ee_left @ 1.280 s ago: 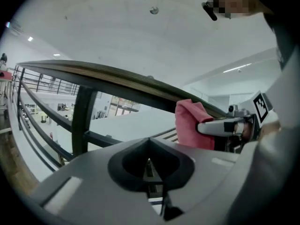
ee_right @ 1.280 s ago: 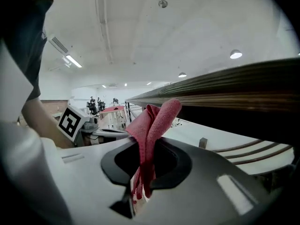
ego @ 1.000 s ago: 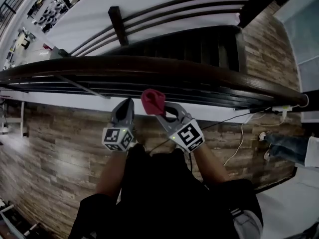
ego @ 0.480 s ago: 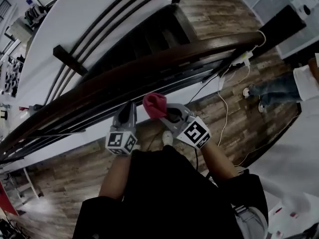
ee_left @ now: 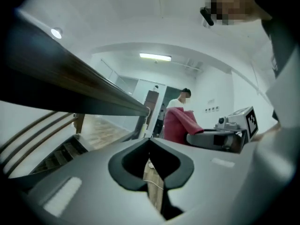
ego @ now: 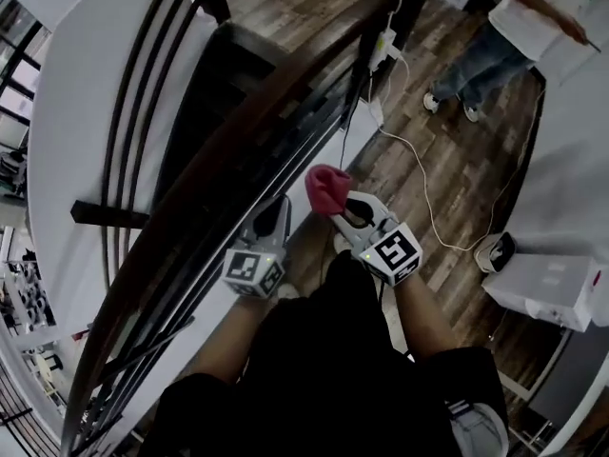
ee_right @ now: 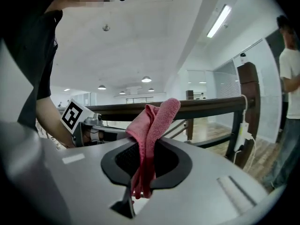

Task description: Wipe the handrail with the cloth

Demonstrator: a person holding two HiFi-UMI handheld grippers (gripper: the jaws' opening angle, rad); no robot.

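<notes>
The top edge cuts off the bystander (ego: 485, 55), and the handrail (ego: 228, 141) apparently runs off the bottom.

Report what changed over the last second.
The person turned to the right: the handrail lay straight across the head view and now runs diagonally, lower left to upper right. Nothing was gripped or let go. The right gripper stays shut on the red cloth, off the rail; the left gripper stays shut and empty beside it.

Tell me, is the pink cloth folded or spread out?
Folded: the cloth is doubled over into a bunch, pinched in the right gripper's shut jaws, with its fold sticking up above them.
</notes>
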